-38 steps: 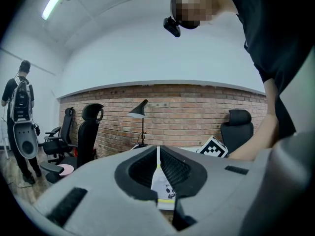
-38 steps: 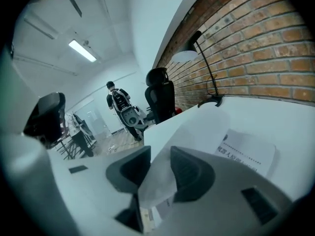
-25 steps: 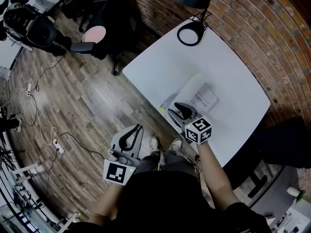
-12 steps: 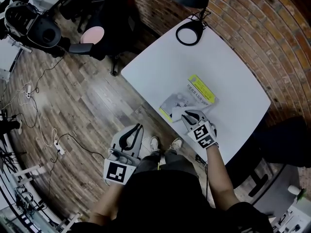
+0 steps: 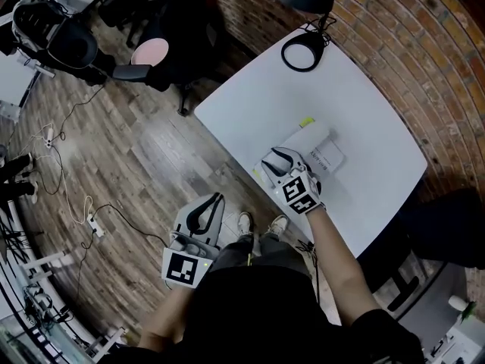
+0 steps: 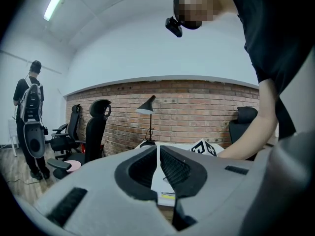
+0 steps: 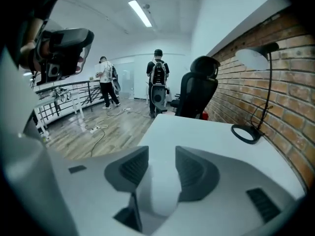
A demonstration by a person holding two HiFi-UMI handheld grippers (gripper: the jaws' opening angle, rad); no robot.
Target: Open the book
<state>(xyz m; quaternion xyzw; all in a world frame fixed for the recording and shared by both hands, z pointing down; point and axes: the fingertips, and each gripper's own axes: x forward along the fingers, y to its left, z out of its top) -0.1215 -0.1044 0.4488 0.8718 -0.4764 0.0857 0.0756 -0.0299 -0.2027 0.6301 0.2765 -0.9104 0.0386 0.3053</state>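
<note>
The book [image 5: 322, 154] lies on the white table [image 5: 258, 105] near its front edge. A white leaf [image 5: 305, 138] is turned up over it, and a strip of yellow cover [image 5: 306, 121] shows behind. My right gripper [image 5: 274, 160] is at the book's near left corner, with its marker cube [image 5: 301, 193] behind the jaws. Its jaws have just been opening and stand wide. In the right gripper view a blurred white sheet [image 7: 160, 191] lies between them [image 7: 161, 168], and the pads do not press it. My left gripper [image 5: 206, 209] hangs shut and empty below the table edge [image 6: 158, 154].
A black desk lamp [image 5: 303, 51] stands at the table's far corner, its ring base [image 7: 245, 133] also in the right gripper view. A brick wall [image 5: 424, 59] runs behind the table. Office chairs [image 5: 144, 55] and cables [image 5: 68, 196] are on the wooden floor. Two people [image 7: 157, 82] stand far off.
Half a second ago the book lay shut, showing its yellow and grey cover; now a white leaf stands over it. The right gripper has shifted left and rolled. The left gripper has not moved.
</note>
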